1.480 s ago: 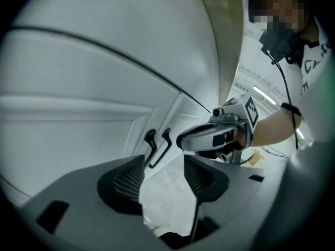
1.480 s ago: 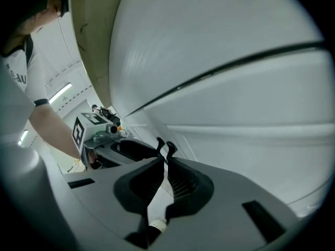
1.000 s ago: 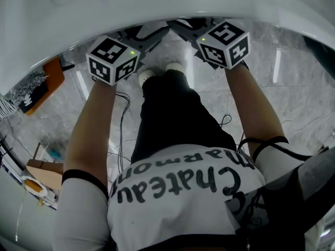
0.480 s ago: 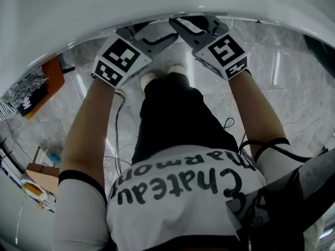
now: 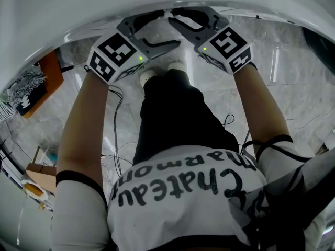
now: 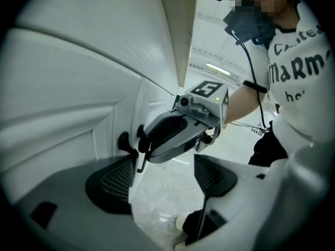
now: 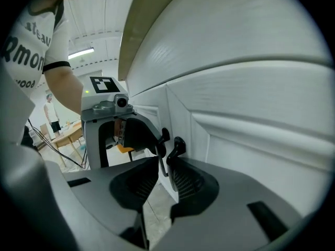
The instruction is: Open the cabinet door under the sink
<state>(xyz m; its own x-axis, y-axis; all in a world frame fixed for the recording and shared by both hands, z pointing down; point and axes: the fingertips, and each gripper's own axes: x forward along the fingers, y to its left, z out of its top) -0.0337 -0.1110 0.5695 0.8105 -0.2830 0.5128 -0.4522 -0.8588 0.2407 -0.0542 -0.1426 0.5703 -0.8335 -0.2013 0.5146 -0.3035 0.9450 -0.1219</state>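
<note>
L gripper (image 6: 163,170): jaws wide apart, have just been opening. Free edge of a white panelled door face (image 6: 63,114) sits just inside the pad at frame left, not pinched. Rest of the gap shows marble floor (image 6: 157,203). Black knob (image 6: 124,140) on that face, just above that pad, close to the edge.

R gripper (image 7: 162,167): jaws only slightly apart, also just been opening. Edge of the cabinet door (image 7: 251,119) runs down btwn the pads, v. close on both sides, no squeeze visible. Door face fills right half of frame. Second knob (image 7: 178,145) sits just above the right-hand pad, next to the edge.

Can't tell if both views show the same leaf, or how far it's swung.

Head view: sink rim (image 5: 78,14) arcs across top of frame. Both tools' noses are tucked under it at top centre, near each other, so headroom is tight. Directly below them are the person's legs (image 5: 172,114) and shoes (image 5: 149,76). Cables (image 5: 121,114) lie on the floor just left of the legs. Bare marble right of the R arm.
</note>
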